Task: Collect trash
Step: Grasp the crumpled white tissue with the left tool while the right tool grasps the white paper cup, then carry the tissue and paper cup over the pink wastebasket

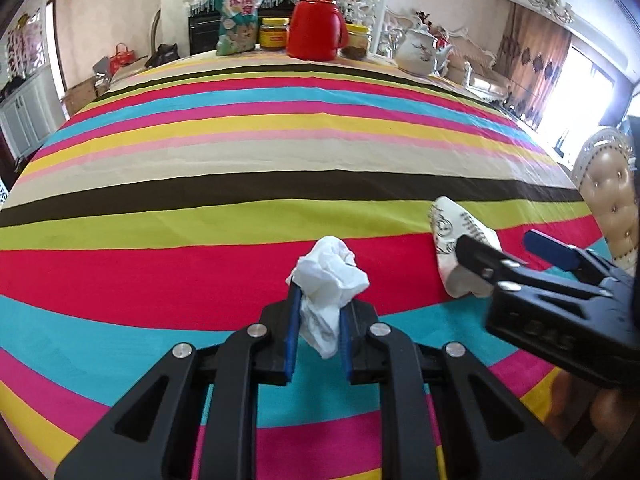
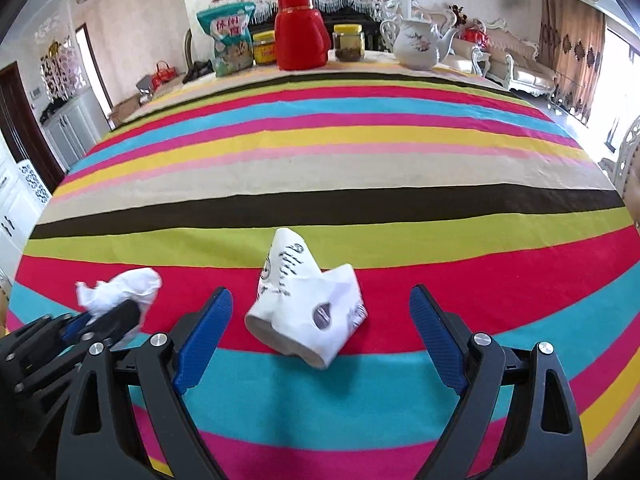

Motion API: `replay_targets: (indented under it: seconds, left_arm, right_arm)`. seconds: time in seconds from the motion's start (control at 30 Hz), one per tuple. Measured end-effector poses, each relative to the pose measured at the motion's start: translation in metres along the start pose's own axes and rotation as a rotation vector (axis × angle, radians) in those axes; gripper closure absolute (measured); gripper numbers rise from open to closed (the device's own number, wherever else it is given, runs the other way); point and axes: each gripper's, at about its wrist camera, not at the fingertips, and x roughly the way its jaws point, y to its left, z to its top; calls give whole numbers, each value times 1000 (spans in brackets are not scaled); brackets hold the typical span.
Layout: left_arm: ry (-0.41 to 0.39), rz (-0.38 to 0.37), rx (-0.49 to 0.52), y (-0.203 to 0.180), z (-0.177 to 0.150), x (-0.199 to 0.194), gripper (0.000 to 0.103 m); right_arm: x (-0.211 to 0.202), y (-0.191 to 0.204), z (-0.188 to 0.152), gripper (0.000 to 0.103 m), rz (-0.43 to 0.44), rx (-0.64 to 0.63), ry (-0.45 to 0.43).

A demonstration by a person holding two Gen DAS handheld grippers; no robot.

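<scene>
My left gripper [image 1: 319, 296] is shut on a crumpled white tissue [image 1: 328, 276] and holds it just above the striped tablecloth [image 1: 240, 152]. The tissue also shows in the right wrist view [image 2: 120, 290], at the far left, held by the left gripper [image 2: 106, 316]. A crushed white paper cup [image 2: 308, 312] with dark print lies on its side on the red and blue stripes. My right gripper [image 2: 320, 300] is open, with one finger on each side of the cup and not touching it. In the left wrist view the cup [image 1: 452, 240] lies partly behind the right gripper [image 1: 500, 244].
At the table's far edge stand a teal snack bag [image 2: 230, 38], a red thermos jug [image 2: 300, 32], two yellow-lidded jars [image 2: 348, 42] and a white teapot [image 2: 420, 42]. A padded chair [image 1: 612, 208] is at the right side of the table.
</scene>
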Motion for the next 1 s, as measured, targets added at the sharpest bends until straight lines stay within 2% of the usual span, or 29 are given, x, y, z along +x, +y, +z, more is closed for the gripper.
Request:
replay_targets:
  seconds: [0.17,0.23,0.27,0.53,0.7,1.0]
  left_arm:
    - [-5,-10,-19,6,0,-3,87]
    - [-8,-15,-21,5,-1,-5,87]
    - [-8,-18,-21,5,0,-4,87]
    - [-11,-36,-16,4,-3,-10,87]
    - [-12,-46,1,-3,-3,-11,87]
    - [-42,-99,98,-51,-12,-28,87]
  right_arm:
    - [15,12,-1,21,-21,-43,40]
    - [20,13,-1,41,-23,-55,59]
    - [20,12,-2,42,-19,-53,67]
    - [9,7,-9,46,3,-64,47]
    - [-14,-7,-21,46,11,-36,15]
    - [-69,-37,-55,46,-27,10,-41]
